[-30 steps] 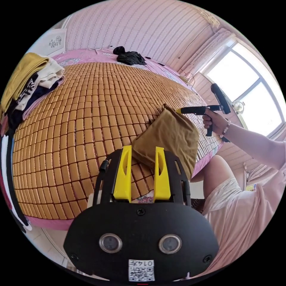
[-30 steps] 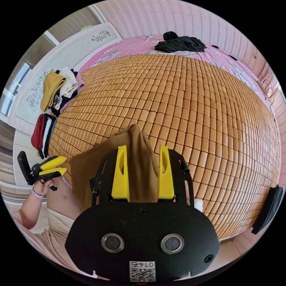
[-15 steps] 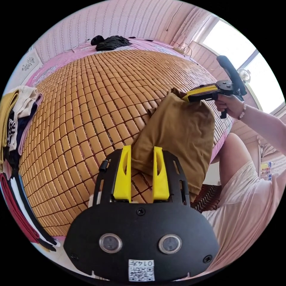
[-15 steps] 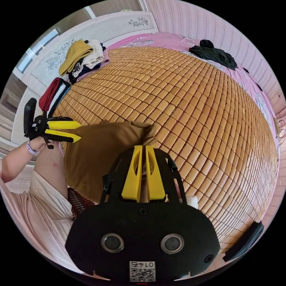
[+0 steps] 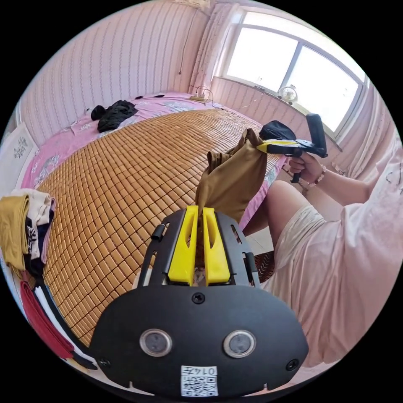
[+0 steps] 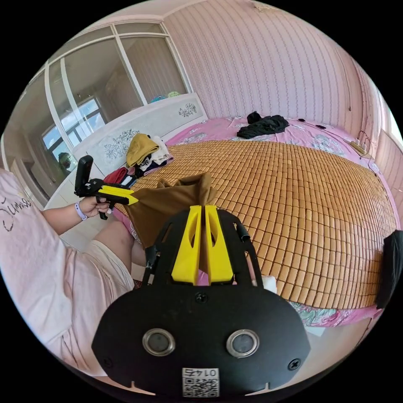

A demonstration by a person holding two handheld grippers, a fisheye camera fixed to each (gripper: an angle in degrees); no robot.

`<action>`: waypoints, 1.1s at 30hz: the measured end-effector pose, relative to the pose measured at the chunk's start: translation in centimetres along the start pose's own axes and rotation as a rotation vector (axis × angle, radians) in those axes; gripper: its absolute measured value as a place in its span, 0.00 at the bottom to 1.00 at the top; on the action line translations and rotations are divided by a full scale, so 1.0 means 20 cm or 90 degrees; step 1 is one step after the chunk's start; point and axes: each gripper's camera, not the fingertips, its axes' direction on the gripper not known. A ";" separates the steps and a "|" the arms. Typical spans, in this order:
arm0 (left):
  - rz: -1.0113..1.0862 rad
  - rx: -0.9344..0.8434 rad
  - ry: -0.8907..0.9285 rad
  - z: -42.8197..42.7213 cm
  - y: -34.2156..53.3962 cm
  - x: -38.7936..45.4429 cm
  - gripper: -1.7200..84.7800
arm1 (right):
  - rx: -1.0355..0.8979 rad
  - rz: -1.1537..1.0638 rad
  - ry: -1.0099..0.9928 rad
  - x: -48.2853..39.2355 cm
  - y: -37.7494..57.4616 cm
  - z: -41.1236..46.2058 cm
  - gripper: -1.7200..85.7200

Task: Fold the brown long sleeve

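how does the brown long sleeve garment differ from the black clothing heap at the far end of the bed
The brown long sleeve garment hangs in the air, pinched between the left gripper and the right gripper; the black clothing heap lies loose on the pink sheet. The brown one is stretched between two grips near the bed's near edge; the black one is crumpled. Neither is folded.

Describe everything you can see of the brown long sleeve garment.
The brown long sleeve looks like soft, thin, plain tan-brown cloth. It hangs bunched and creased, lifted off the bamboo mat near the bed's edge. The left gripper pinches one gathered corner and the right gripper another, jaws closed on cloth, the fabric sagging between them.
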 end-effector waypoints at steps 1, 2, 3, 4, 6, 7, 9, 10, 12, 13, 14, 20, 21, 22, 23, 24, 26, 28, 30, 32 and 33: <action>0.011 0.005 0.010 -0.01 -0.02 0.03 0.01 | 0.020 0.022 0.013 0.03 0.05 -0.09 0.03; 0.032 0.013 0.031 -0.03 -0.05 0.09 0.01 | 0.042 0.043 0.024 0.06 0.10 -0.18 0.03; 0.051 0.017 0.050 -0.04 -0.10 0.14 0.01 | 0.055 0.052 0.030 0.07 0.12 -0.23 0.03; 0.061 0.018 0.059 -0.03 -0.12 0.16 0.01 | 0.083 0.064 0.046 0.09 0.17 -0.33 0.03; 0.108 0.026 0.092 -0.01 -0.24 0.27 0.01 | 0.124 0.075 0.083 0.13 0.23 -0.49 0.03; 0.122 0.027 0.099 0.01 -0.28 0.30 0.01 | 0.150 0.077 0.113 0.15 0.27 -0.60 0.03; 0.171 0.038 0.126 0.07 -0.44 0.41 0.01 | 0.179 0.085 0.160 0.19 0.32 -0.75 0.02; 0.180 0.041 0.139 0.09 -0.48 0.44 0.01 | 0.190 0.087 0.194 0.22 0.35 -0.86 0.02; 0.217 0.056 0.200 0.20 -0.67 0.57 0.01 | 0.193 0.086 0.260 0.28 0.36 -1.02 0.03; 0.228 0.061 0.215 0.22 -0.73 0.61 0.01 | 0.182 0.079 0.307 0.33 0.34 -1.12 0.03; 0.259 0.075 0.237 0.28 -0.83 0.69 0.01 | 0.152 0.064 0.362 0.40 0.30 -1.22 0.03; 0.187 0.102 0.334 0.67 -1.61 0.97 0.05 | -0.036 0.142 0.465 1.14 -0.25 -1.66 0.05; 0.155 0.093 0.328 0.77 -1.76 0.98 0.08 | -0.028 0.171 0.476 1.26 -0.28 -1.69 0.05; 0.127 0.080 0.317 0.82 -1.82 0.97 0.10 | -0.005 0.251 0.517 1.47 -0.32 -1.74 0.06; 0.078 0.054 0.302 0.91 -1.89 0.93 0.11 | 0.002 0.346 0.552 1.64 -0.30 -1.76 0.07; 0.031 0.040 0.299 0.96 -1.91 0.86 0.11 | 0.009 0.389 0.563 1.70 -0.28 -1.77 0.07; -0.009 0.048 0.315 0.99 -1.85 0.73 0.11 | 0.075 0.406 0.532 1.74 -0.11 -1.72 0.05; -0.001 0.047 0.295 0.98 -1.71 0.59 0.11 | 0.109 0.367 0.494 1.66 0.08 -1.60 0.05; 0.017 0.018 0.250 0.94 -1.42 0.39 0.10 | 0.106 0.332 0.446 1.54 0.30 -1.41 0.06; 0.011 -0.015 0.221 0.89 -1.12 0.23 0.10 | 0.048 0.298 0.355 1.33 0.62 -1.07 0.09; -0.008 -0.038 0.199 0.83 -0.90 0.13 0.09 | 0.027 0.294 0.337 1.27 0.69 -0.99 0.09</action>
